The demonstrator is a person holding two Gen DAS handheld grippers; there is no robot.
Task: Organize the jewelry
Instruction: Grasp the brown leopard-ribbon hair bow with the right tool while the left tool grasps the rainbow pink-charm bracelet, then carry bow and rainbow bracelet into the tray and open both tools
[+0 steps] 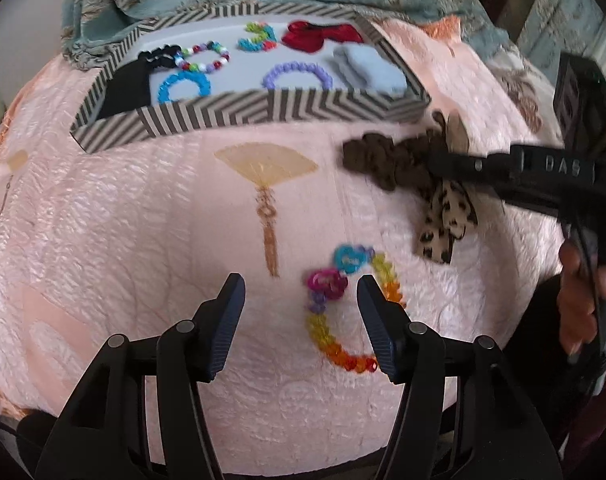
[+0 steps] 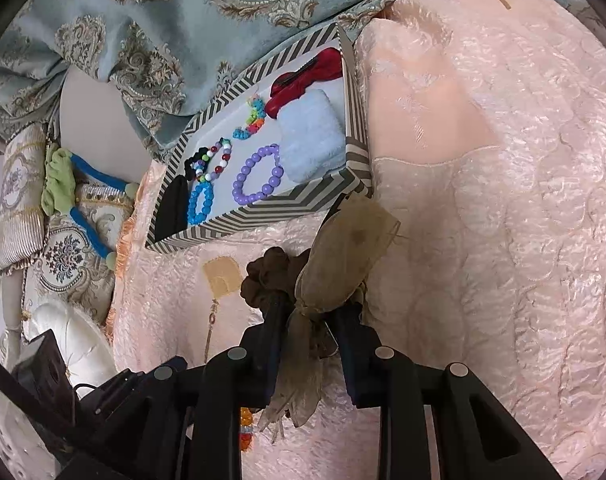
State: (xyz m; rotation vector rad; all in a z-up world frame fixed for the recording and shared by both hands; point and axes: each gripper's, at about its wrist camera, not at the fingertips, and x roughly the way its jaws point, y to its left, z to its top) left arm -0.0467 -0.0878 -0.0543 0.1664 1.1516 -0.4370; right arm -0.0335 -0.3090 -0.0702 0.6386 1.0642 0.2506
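Left gripper (image 1: 301, 292) wide apart, nothing between the pads; it hangs over a rainbow bracelet (image 1: 345, 312) lying flat on the pink bedspread (image 1: 143, 240), the right finger (image 1: 377, 328) overlapping the bracelet's right side, contact unclear; bracelet has a blue heart bead and a magenta one at its top.

Right gripper (image 2: 311, 316) narrow, clamped on a brown scrunchie (image 2: 275, 276) with gauzy tan ribbon and leopard-print tails; in the left view the scrunchie (image 1: 387, 160) sits just in front of the box's near right corner; a hand (image 1: 583, 296) on the gripper handle shows at the right edge.

Striped box (image 1: 207, 114) lies on the bedspread beyond both grippers, open-topped; inside: purple bracelet (image 1: 297, 74), blue bracelet (image 1: 183, 86), mixed-colour bead bracelet (image 1: 205, 56), small bright bead piece (image 1: 259, 38), red bow (image 1: 323, 36), pale blue cloth (image 1: 369, 68) at the right end, black items (image 1: 131, 80) at the left end.

Teal patterned fabric (image 2: 163, 20) behind the box.
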